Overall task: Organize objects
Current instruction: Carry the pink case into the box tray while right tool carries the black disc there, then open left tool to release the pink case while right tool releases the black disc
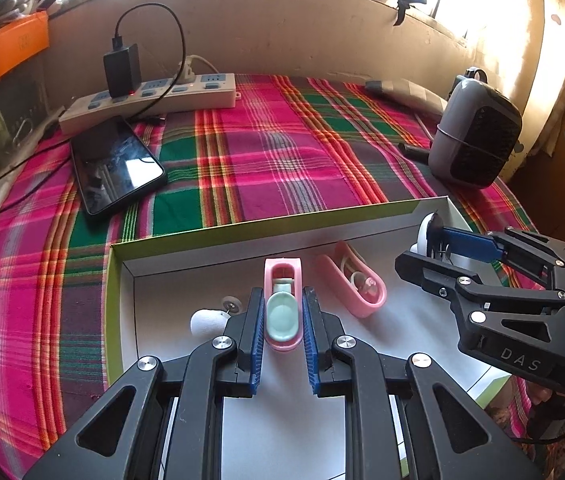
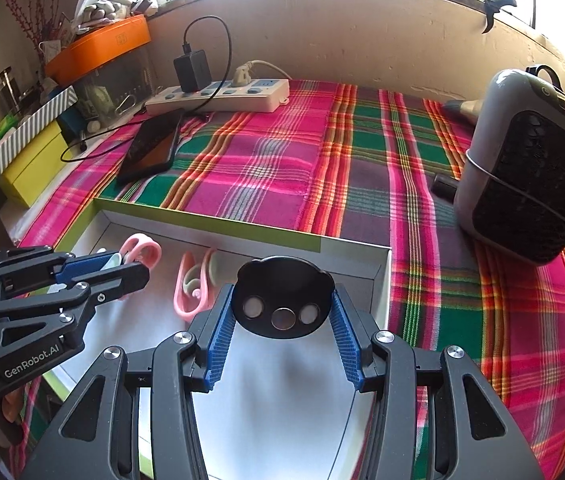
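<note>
A shallow white box with a green rim [image 1: 242, 226] lies on the plaid cloth. My left gripper [image 1: 282, 296] is shut on a pink holder with a mint-green insert [image 1: 281, 314], held just above the box floor. A second pink holder [image 1: 352, 286] lies in the box to its right. A white round piece [image 1: 206, 320] and a small disc [image 1: 231, 304] sit at the left. My right gripper [image 2: 282, 292] is shut on a black round disc with three metal spots [image 2: 282, 298], over the box's right part. From the right wrist view, the left gripper [image 2: 130, 264] is at the left and the second pink holder [image 2: 194, 288] is beside it.
A black phone [image 1: 116, 168] and a white power strip [image 1: 150, 100] with a black charger lie at the back left. A grey fan-like appliance [image 1: 474, 136] stands at the right. An orange box [image 2: 98, 46] and a yellow-green box [image 2: 30, 168] crowd the far left.
</note>
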The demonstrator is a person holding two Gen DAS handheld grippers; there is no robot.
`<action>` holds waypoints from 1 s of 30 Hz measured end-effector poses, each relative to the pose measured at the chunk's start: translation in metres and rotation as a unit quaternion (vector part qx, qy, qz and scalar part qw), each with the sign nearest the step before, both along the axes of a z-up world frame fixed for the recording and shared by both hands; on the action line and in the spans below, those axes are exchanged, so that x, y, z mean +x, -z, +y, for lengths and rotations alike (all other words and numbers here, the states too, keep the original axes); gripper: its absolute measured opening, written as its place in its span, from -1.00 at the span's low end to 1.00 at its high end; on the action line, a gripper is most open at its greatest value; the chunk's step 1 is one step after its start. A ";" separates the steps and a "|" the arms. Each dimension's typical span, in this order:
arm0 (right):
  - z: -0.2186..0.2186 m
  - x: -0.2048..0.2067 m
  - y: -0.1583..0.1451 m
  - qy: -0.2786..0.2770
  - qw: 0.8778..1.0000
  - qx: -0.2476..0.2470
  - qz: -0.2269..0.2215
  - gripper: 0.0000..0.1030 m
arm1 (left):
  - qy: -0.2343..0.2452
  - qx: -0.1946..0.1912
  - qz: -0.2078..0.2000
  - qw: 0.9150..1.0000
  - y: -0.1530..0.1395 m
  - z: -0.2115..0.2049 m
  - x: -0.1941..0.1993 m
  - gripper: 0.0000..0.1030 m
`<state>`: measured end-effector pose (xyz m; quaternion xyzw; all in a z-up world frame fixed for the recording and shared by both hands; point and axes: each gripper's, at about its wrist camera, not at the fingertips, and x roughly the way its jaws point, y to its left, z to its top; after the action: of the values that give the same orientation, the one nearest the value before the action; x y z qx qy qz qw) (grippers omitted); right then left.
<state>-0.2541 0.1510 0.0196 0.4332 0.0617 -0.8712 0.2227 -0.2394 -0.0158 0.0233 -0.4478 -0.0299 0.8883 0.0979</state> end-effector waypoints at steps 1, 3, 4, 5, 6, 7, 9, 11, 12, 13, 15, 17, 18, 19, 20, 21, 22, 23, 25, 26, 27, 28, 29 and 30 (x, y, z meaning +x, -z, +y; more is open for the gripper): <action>-0.001 0.000 0.000 -0.002 1.000 0.002 0.001 -0.07 | 0.000 0.000 -0.001 1.000 0.001 0.000 0.000 -0.69; -0.003 -0.001 0.001 -0.003 1.000 0.005 0.001 -0.07 | 0.000 -0.002 -0.002 1.000 0.002 0.001 -0.001 -0.69; -0.003 -0.002 0.001 -0.003 1.000 0.006 0.002 -0.07 | -0.001 -0.002 -0.003 1.000 0.003 0.000 -0.002 -0.69; -0.004 -0.002 0.002 -0.003 1.000 0.007 0.003 -0.07 | -0.001 -0.004 -0.005 1.000 0.004 0.000 -0.003 -0.69; -0.004 -0.002 0.002 -0.003 1.000 0.007 0.003 -0.07 | -0.002 -0.004 -0.006 1.000 0.005 0.000 -0.003 -0.69; -0.005 -0.003 0.002 -0.003 1.000 0.008 0.004 -0.07 | -0.002 -0.002 -0.007 1.000 0.006 0.000 -0.003 -0.69; -0.006 -0.003 0.003 -0.005 1.000 0.008 0.005 -0.07 | -0.002 -0.002 -0.007 1.000 0.006 0.000 -0.003 -0.69; -0.007 -0.004 0.004 -0.006 1.000 0.008 0.005 -0.07 | -0.001 -0.003 -0.007 1.000 0.006 0.001 -0.003 -0.69; -0.008 -0.004 0.004 -0.007 1.000 0.007 0.004 -0.07 | -0.002 -0.003 -0.006 1.000 0.006 0.000 -0.004 -0.69; -0.009 -0.005 0.005 -0.008 1.000 0.008 0.003 -0.07 | -0.002 -0.002 -0.007 1.000 0.006 0.000 -0.004 -0.69; -0.010 -0.004 0.005 -0.011 1.000 0.014 0.004 -0.07 | -0.002 -0.002 -0.006 1.000 0.006 0.000 -0.004 -0.69; -0.010 -0.004 0.005 -0.012 1.000 0.017 0.005 -0.07 | -0.003 -0.003 -0.006 1.000 0.006 0.001 -0.004 -0.69; -0.010 -0.005 0.006 -0.013 1.000 0.018 0.005 -0.07 | -0.002 -0.004 -0.006 1.000 0.006 0.001 -0.004 -0.69; -0.010 -0.005 0.005 -0.013 1.000 0.019 0.005 -0.07 | -0.002 -0.005 -0.006 1.000 0.006 0.001 -0.004 -0.69; -0.010 -0.005 0.005 -0.013 1.000 0.019 0.006 -0.07 | -0.002 -0.006 -0.006 1.000 0.006 0.001 -0.004 -0.69; -0.010 -0.004 0.005 -0.013 1.000 0.019 0.006 -0.07 | -0.002 -0.007 -0.006 1.000 0.006 0.002 -0.004 -0.69; -0.011 -0.004 0.005 -0.013 1.000 0.020 0.006 -0.07 | -0.002 -0.008 -0.006 1.000 0.007 0.002 -0.004 -0.68; -0.011 -0.004 0.005 -0.013 1.000 0.021 0.007 -0.07 | -0.002 -0.010 -0.006 1.000 0.007 0.002 -0.004 -0.68; -0.011 -0.004 0.005 -0.012 1.000 0.021 0.007 -0.07 | -0.001 -0.014 -0.006 1.000 0.007 0.003 -0.005 -0.68; -0.011 -0.004 0.005 -0.012 1.000 0.021 0.007 -0.07 | -0.001 -0.013 -0.006 1.000 0.007 0.003 -0.005 -0.68; -0.011 -0.004 0.005 -0.011 1.000 0.021 0.007 -0.07 | -0.001 -0.013 -0.006 1.000 0.007 0.003 -0.005 -0.68; -0.011 -0.004 0.005 -0.011 1.000 0.021 0.008 -0.07 | -0.001 -0.013 -0.007 1.000 0.006 0.003 -0.005 -0.68; -0.011 -0.003 0.005 -0.011 1.000 0.021 0.008 -0.07 | -0.002 -0.012 -0.007 1.000 0.006 0.003 -0.005 -0.68; -0.011 -0.003 0.005 -0.011 1.000 0.022 0.008 -0.07 | -0.001 -0.012 -0.007 1.000 0.006 0.003 -0.005 -0.68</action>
<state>-0.2575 0.1398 0.0142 0.4304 0.0871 -0.8706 0.2219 -0.2441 -0.0126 0.0169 -0.4547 -0.0206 0.8857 0.0913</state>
